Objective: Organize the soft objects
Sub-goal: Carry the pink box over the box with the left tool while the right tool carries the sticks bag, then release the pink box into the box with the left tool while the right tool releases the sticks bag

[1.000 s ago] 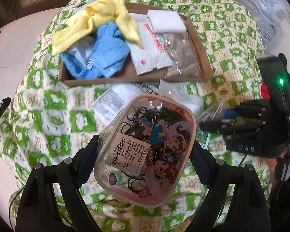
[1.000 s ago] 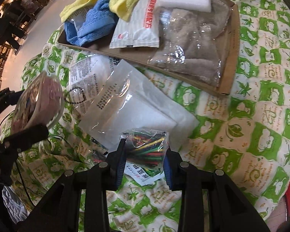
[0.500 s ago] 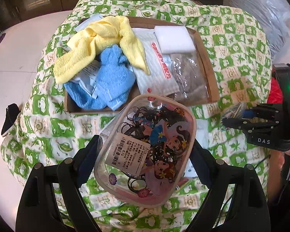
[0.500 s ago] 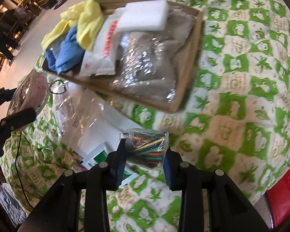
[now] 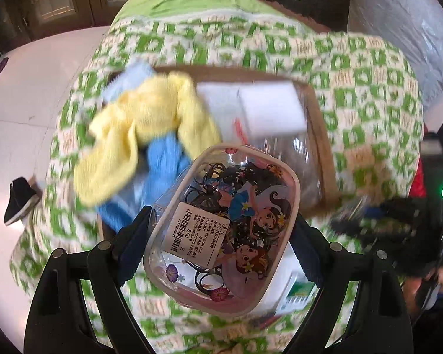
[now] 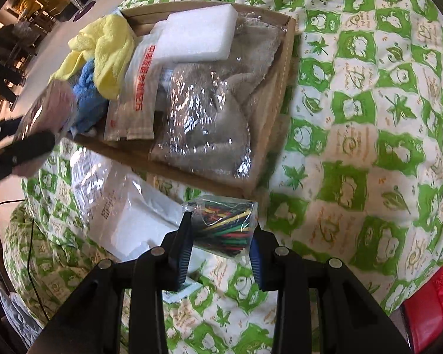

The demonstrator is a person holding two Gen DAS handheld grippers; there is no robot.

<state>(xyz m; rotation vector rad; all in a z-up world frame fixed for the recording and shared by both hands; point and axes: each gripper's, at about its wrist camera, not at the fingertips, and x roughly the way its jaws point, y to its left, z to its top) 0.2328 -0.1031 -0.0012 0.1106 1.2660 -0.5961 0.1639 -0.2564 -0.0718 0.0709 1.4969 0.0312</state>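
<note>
My left gripper (image 5: pixel 221 230) is clamped wide around a clear plastic pouch (image 5: pixel 221 224) printed with cartoon girls, with a white barcode label (image 5: pixel 199 236) on its face and black hair ties inside. The pouch hangs tilted above the near edge of the cardboard tray (image 5: pixel 322 147), which rests on a green-and-white patterned cloth (image 5: pixel 369 94).

My right gripper (image 6: pixel 220 230) is pinched on a small clear bag of coloured bands (image 6: pixel 226 225), held above the cloth (image 6: pixel 354 162) just in front of the tray's near wall (image 6: pixel 192 177).

Inside the tray lie a yellow towel (image 6: pixel 109 47), a blue towel (image 6: pixel 87 100) partly under it, a white packet with red lettering (image 6: pixel 138 88), a white foam block (image 6: pixel 196 34) leaning on that packet, and a grey towel wrapped in clear film (image 6: pixel 209 109) filling the right end.

On the cloth in front of the tray, to the left of my right gripper, lies a flat white packet in clear wrap (image 6: pixel 124 206). From the right-wrist view, the left gripper (image 6: pixel 26 150) and its pouch (image 6: pixel 50 103) show at the left edge, beside the blue towel. The left-wrist view is blurred, so the tray's contents look smeared there.
</note>
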